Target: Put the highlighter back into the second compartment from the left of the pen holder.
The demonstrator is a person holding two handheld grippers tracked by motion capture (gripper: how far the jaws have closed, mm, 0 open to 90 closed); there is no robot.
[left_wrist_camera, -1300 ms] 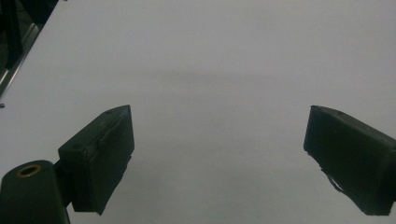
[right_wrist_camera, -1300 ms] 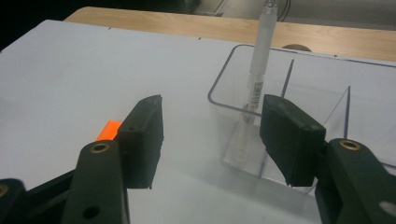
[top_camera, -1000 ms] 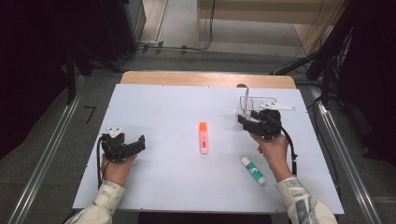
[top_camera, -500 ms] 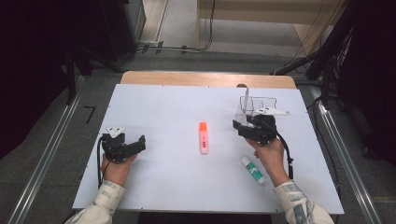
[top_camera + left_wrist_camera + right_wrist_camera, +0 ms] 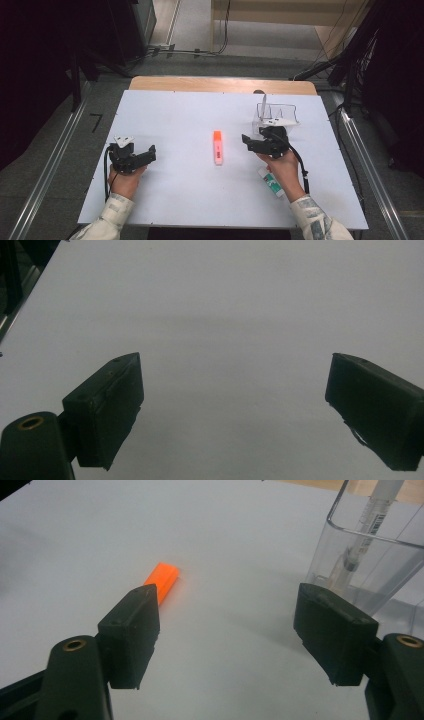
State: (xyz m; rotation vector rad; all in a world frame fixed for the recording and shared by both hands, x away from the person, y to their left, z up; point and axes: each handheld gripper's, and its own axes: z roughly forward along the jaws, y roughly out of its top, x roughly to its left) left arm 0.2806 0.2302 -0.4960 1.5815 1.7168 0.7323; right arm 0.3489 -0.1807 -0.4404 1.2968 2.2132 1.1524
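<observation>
Nearest you, a white-and-green glue stick [image 5: 270,183] is lying on the white surface [image 5: 175,190], tucked just beside your right hand [image 5: 281,167] and partly under it. Your right gripper [image 5: 249,143] is hovering a little ahead of that hand, pointing leftward across the surface toward the orange highlighter [image 5: 217,147]. In the right gripper view those fingers [image 5: 132,635] are standing wide apart with nothing between them, and the highlighter [image 5: 161,580] is peeking out past the left one, orange end showing.

That's the relation to watch: the highlighter is lying to the left of your right gripper, near but not touching, with its long axis running away from you, cap end far. So the fingers are coming at it broadside, which looks right for closing across its narrow width. Your right hand is clearly the nearer one.

Over on the other side, your left gripper [image 5: 141,158] is sitting low, well apart from the highlighter, its fingers [image 5: 107,407] spread wide over bare surface and holding nothing.

Farther back, just behind your right gripper, the clear plastic holder [image 5: 278,116] is standing upright with a pen [image 5: 263,105] leaning inside it; the right gripper view is showing that holder [image 5: 370,555] close beyond the right finger, so I'd judge the likely job is carrying the highlighter there
</observation>
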